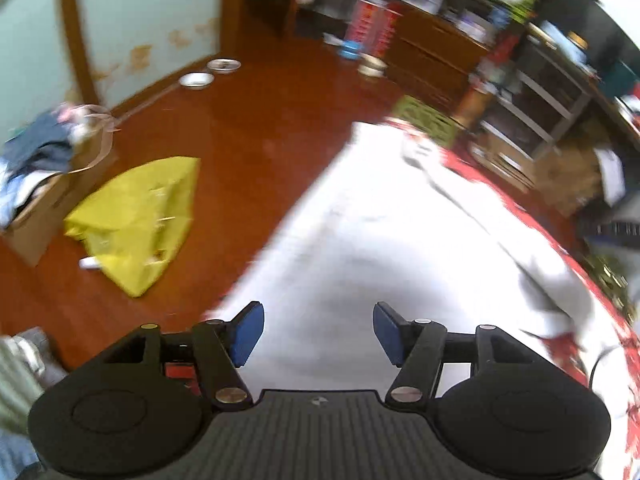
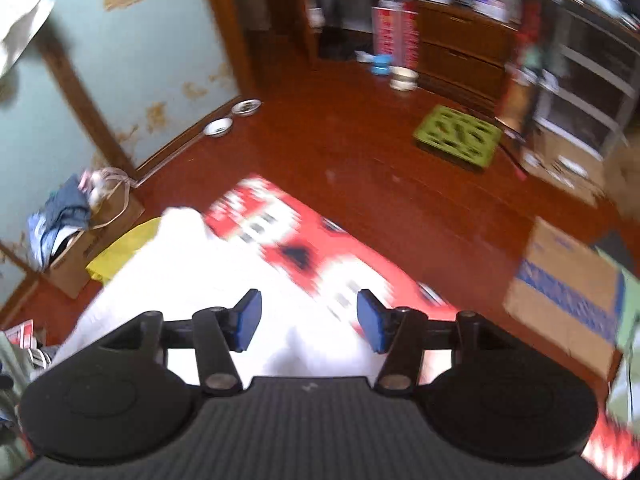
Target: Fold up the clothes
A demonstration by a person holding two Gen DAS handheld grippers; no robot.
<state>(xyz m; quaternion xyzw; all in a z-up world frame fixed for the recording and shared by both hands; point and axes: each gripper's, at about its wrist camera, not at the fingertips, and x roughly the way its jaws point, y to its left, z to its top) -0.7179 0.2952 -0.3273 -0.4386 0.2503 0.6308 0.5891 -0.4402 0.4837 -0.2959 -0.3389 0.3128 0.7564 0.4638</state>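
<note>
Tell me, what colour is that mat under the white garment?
Red with white and black patterning; the mat shows best in the right wrist view.

A white garment (image 1: 360,248) lies spread flat over a red patterned mat (image 2: 296,236).

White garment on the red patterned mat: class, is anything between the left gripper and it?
Nothing visible. The left gripper is open right above the white garment, its blue pads empty; the yellow cloth lies aside on the floor.

Both wrist views downward, white garment (image 1: 380,248) shared
</note>
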